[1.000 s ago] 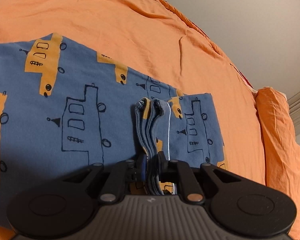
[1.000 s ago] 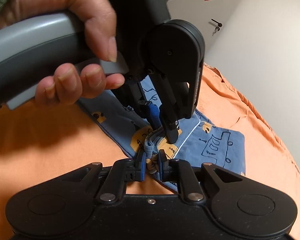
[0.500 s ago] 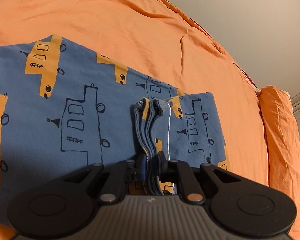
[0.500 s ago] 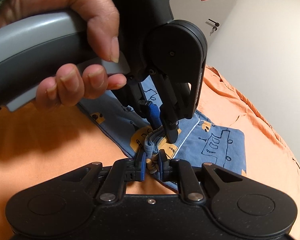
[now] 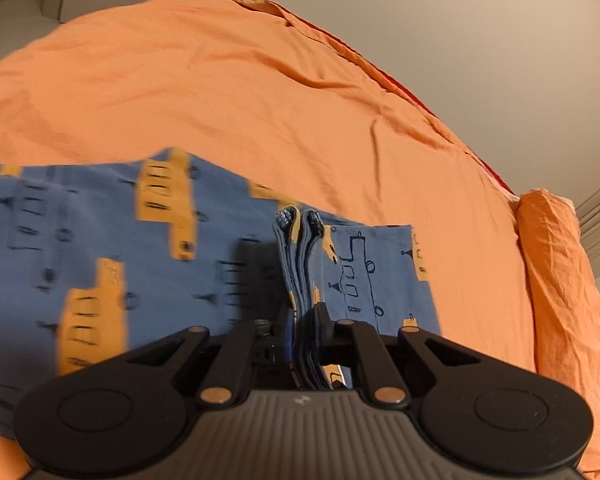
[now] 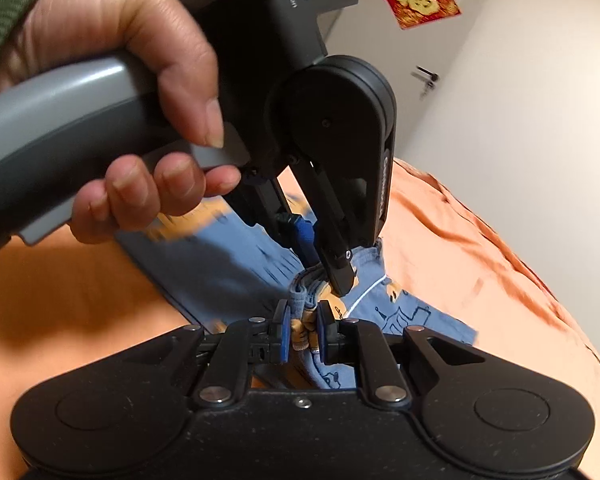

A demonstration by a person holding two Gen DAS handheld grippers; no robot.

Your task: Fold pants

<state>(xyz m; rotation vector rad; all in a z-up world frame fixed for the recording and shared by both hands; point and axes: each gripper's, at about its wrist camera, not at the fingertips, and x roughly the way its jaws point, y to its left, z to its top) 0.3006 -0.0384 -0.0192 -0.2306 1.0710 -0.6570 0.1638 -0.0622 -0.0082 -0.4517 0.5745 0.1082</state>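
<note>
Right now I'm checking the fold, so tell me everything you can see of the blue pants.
The pants are soft blue fabric printed with orange and outlined vehicle shapes. They lie mostly flat on the orange bedsheet. One edge is bunched into stacked layers, pinched by the left gripper and, close beside it, by the right gripper. A thin white line runs along one edge.

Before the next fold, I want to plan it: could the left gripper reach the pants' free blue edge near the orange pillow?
Probably not yet: the left gripper is shut on the bunched pants. The sheet up to that edge looks clear, so it could after letting go.
</note>
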